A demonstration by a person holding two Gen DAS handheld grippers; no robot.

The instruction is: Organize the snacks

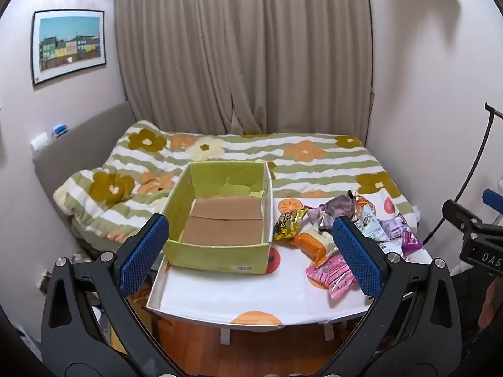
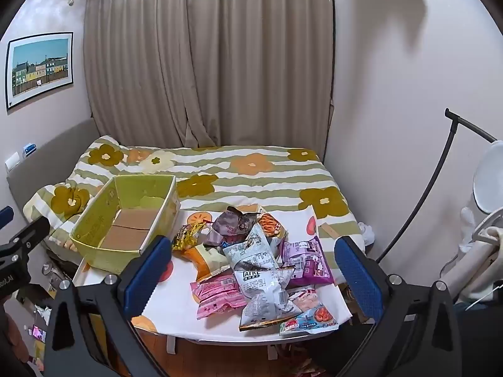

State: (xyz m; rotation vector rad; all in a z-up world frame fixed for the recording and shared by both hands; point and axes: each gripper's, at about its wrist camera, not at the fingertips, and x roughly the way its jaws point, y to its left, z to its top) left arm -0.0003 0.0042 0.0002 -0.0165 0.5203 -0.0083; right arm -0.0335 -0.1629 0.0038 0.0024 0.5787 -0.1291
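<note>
- Both sets of jaws stand spread wide with nothing between the pads: the left gripper (image 1: 250, 251) frames the box, the right gripper (image 2: 253, 275) frames the snack pile.
- Neither touches anything; both hang above the near edge of the counter (image 1: 220, 295), tilted down toward it.
- Ahead of the right jaws lies the snack pile (image 2: 251, 260), a loose heap of overlapping packets on the counter's right half; the pink packet (image 2: 217, 295) and the white packet (image 2: 267, 286) lie nearest.
- The green box (image 1: 220, 216) sits on the counter's left half, open-topped and empty, its long axis running away from the cameras.
- My read: the right hand is nearer the pile and the left nearer the box, so a pick falls to the right, carrying leftward.
- The striped bed (image 2: 251, 172) lies beyond the counter.
</note>
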